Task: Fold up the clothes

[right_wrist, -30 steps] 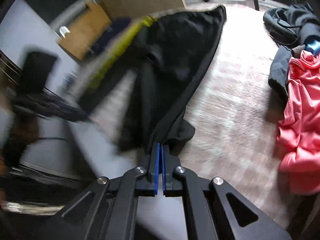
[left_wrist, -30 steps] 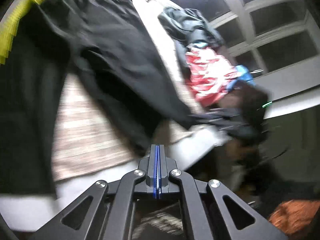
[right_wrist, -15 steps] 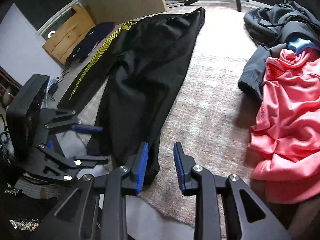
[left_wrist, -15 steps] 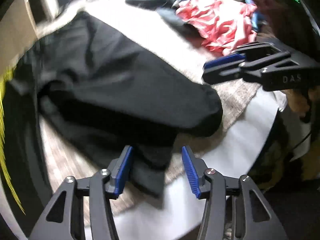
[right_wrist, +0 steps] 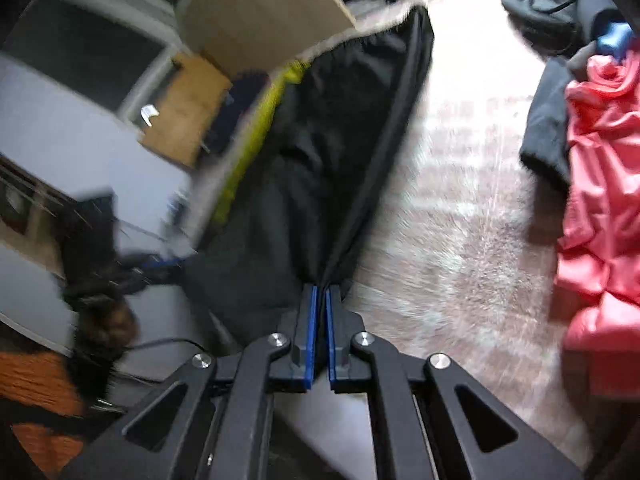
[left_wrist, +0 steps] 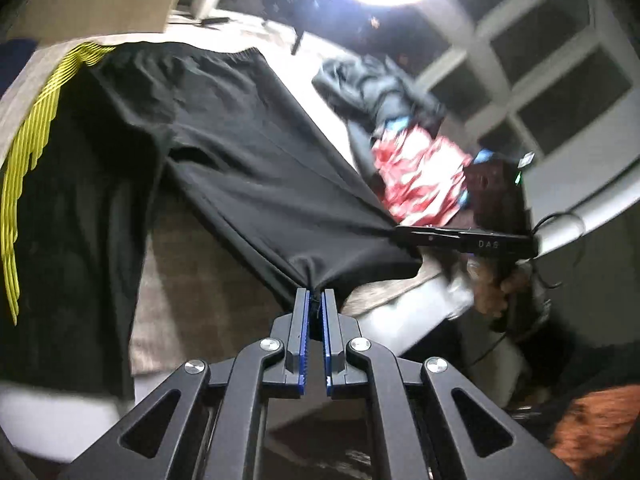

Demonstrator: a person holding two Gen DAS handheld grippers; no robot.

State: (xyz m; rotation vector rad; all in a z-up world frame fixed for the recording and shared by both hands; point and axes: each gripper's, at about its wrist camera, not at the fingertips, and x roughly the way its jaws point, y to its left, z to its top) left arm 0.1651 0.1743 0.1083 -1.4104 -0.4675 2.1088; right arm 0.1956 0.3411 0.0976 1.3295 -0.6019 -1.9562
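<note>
**Trouser cuff pinched at both corners, ready to fold**

The black track trousers with yellow side stripes lie lengthwise on the pale woven table cover, waistband at the far end. One leg's hem is lifted and stretched taut, probably so it can be carried over flat. The left gripper has its jaws clamped on one hem corner; the right gripper is clamped on the other. A pink-red garment and dark grey clothes wait aside.
</note>
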